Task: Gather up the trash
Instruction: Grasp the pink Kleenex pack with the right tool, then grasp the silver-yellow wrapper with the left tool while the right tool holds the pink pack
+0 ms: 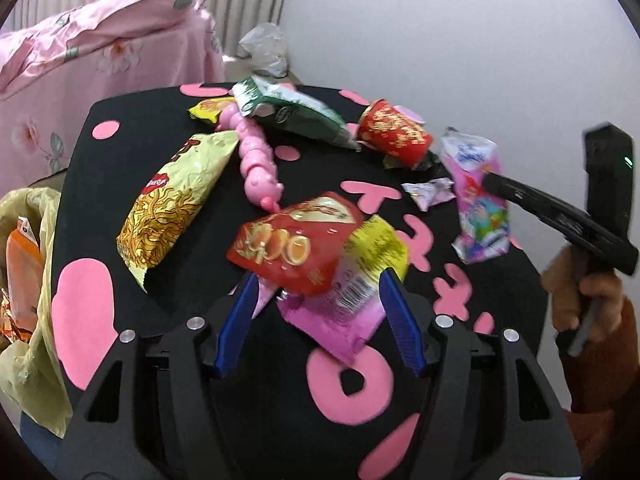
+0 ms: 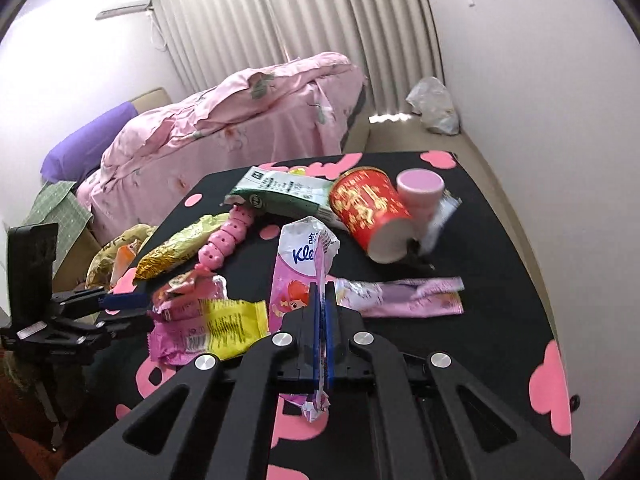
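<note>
Both grippers work over a black table (image 2: 472,240) patterned with pink shapes. Clamped tight, the right gripper (image 2: 322,300) has its blue pads together on a pink tissue packet (image 2: 296,276), a crumpled soft pack with a white top bearing blue lettering and a cartoon figure printed low down; in the left wrist view that packet (image 1: 478,196) hangs at about 3 o'clock from the dark fingers, lifted clear of the tabletop. The left gripper (image 1: 318,292) stands with its jaws apart, blue fingers (image 1: 240,312) either side of a small heap: a red snack wrapper (image 1: 292,244) with round golden pictures lies over a yellow wrapper (image 1: 378,246) and a pink-magenta one (image 1: 336,324) showing a barcode. Whether the pads touch the heap I cannot tell. At 10 o'clock from that heap lies a pale green noodle bag (image 1: 176,208), beside it a pink segmented toy (image 1: 258,160). Further off, at 12 to 1 o'clock, lie a green-and-white pack (image 1: 292,110) and a red cup (image 1: 394,134) tipped on its side. A yellowish trash bag (image 1: 36,280) hangs at the table's 9 o'clock edge.
</note>
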Demonstrator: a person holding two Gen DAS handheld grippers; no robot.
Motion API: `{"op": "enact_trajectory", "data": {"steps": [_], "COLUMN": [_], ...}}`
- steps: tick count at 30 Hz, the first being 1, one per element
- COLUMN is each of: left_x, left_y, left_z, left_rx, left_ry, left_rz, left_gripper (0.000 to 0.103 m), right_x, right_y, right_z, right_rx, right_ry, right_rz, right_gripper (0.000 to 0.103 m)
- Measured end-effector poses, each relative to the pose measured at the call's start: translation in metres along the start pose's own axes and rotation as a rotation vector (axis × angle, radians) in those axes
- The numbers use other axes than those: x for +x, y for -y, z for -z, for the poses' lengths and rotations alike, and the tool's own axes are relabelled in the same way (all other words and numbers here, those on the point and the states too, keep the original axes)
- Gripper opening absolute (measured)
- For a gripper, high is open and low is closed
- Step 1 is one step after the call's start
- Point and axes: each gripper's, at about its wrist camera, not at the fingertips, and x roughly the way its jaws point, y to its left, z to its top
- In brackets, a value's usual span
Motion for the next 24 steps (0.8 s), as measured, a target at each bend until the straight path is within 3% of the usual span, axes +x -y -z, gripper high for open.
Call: {"op": "enact_trajectory", "data": {"steps": [3, 7, 12, 16, 18, 21, 24], "left_x": [0.011, 0.002, -0.019, -0.025, -0.021, -0.006, 0.03], "left_y": [-0.008, 0.019, 0.038, 0.04, 0.042, 0.059, 0.076], "left_z": [0.0, 0.016, 0.02, 0.009, -0.003, -0.021, -0.035], "left_rx": [-0.071, 0.015, 0.072, 0.071, 0.084, 0.187, 0.28], "left_ry": [-0.066, -0.117, -0.091, -0.03, -0.019, -0.048, -0.121], "left_rz": [0.013, 0.124, 0.175, 0.107, 0.122, 0.144, 0.09], "left_gripper": [0.06, 0.06, 0.06, 0.06, 0.06, 0.06, 0.06], "right_x": [-0.002, -0.005, -0.012, -0.018, -0.021, -0.023, -0.024], "right_y": [0.002, 0.0, 0.002, 0.006, 0.007, 0.012, 0.018], "right_z": [0.006, 0.01, 0.013, 0.015, 0.017, 0.022, 0.027], "right_rx": [0.007, -0.005, 0.009, 0.017, 0.019, 0.029, 0.039], "right_ry": [-0.008, -0.004, 0.01, 0.023, 0.028, 0.026, 0.024], "right_rz": [0.0, 0.013, 0.007, 0.008, 0.011, 0.014, 0.017], "right_gripper": [0.003, 0.003, 0.003, 0.003, 0.003, 0.003, 0.003]}}
